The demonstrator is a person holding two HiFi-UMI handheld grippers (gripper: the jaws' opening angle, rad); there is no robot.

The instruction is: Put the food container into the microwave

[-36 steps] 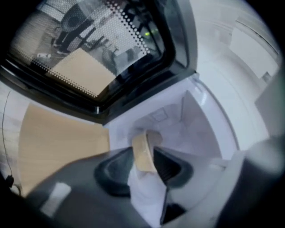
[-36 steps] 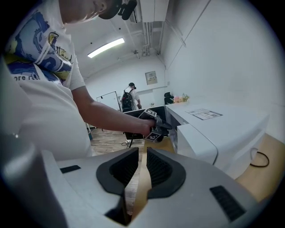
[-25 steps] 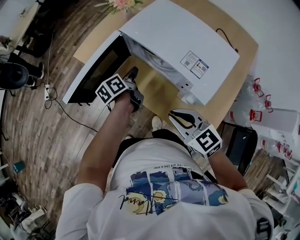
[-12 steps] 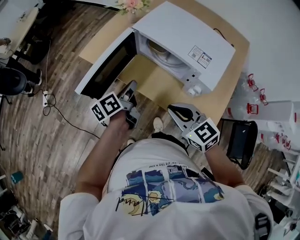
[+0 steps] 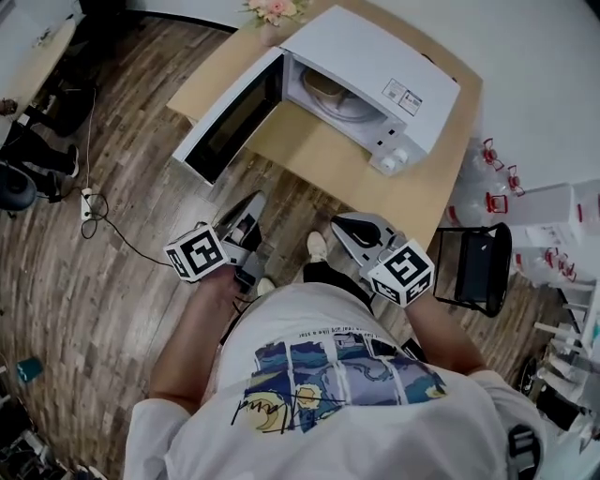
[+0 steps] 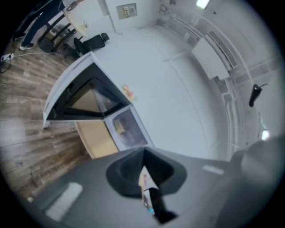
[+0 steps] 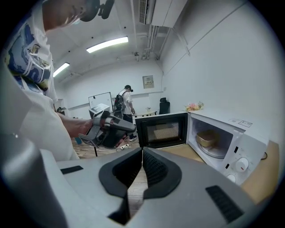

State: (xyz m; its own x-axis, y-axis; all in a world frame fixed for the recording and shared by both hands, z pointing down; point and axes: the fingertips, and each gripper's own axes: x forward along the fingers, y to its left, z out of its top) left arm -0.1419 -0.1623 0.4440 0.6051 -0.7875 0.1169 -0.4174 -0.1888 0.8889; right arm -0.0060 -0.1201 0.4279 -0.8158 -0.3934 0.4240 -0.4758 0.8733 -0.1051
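At the far left a power strip (image 5: 86, 202) and its cable lie on the wooden floor (image 5: 112, 281). Next comes the microwave door (image 5: 230, 117), swung wide open past the edge of the table (image 5: 319, 159). Below it, off the table and over the floor, the left gripper (image 5: 255, 199) has its jaws pressed together with nothing between them. The microwave (image 5: 375, 52) stands on the table with its cavity open toward the person. The food container (image 5: 325, 86), a tan tub, sits inside on the turntable, and nothing stands in front of it. Pink flowers (image 5: 274, 9) stand at the table's far edge behind the microwave. The right gripper (image 5: 339, 225) hangs just off the table's near edge, well apart from the microwave. Its jaws meet tip to tip and are empty. Farther right, beside the table, is a black frame (image 5: 473, 267), chair or basket I cannot tell, and beyond it clear jugs with red handles (image 5: 497, 178).
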